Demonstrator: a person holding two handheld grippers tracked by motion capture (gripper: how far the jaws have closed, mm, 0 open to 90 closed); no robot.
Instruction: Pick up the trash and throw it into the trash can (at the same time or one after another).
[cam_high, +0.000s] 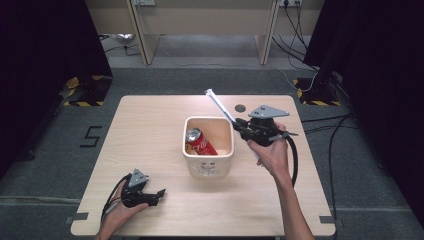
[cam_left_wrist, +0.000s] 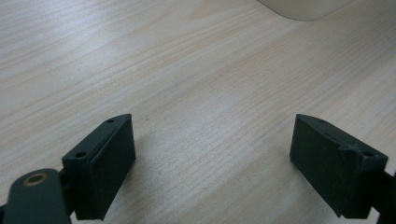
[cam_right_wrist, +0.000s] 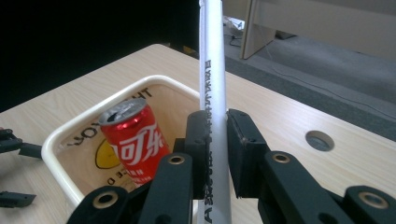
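Note:
A cream square bin (cam_high: 209, 165) stands mid-table with a red soda can (cam_high: 199, 142) leaning inside it. My right gripper (cam_high: 239, 125) hovers just right of the bin's rim, shut on a long white tube (cam_high: 218, 105) that points up and away to the back left. In the right gripper view the white tube (cam_right_wrist: 212, 84) with black lettering runs between the jaws, and the can (cam_right_wrist: 135, 142) lies in the bin (cam_right_wrist: 56, 140) below. My left gripper (cam_high: 161, 196) rests on the table at the front left, open, with bare wood between its jaws (cam_left_wrist: 212, 154).
The wooden table (cam_high: 150, 120) has a round cable hole (cam_high: 240, 108) at the back right. A corner of the bin (cam_left_wrist: 303, 7) shows ahead of the left gripper. Desk legs, cables and dark curtains stand beyond the table.

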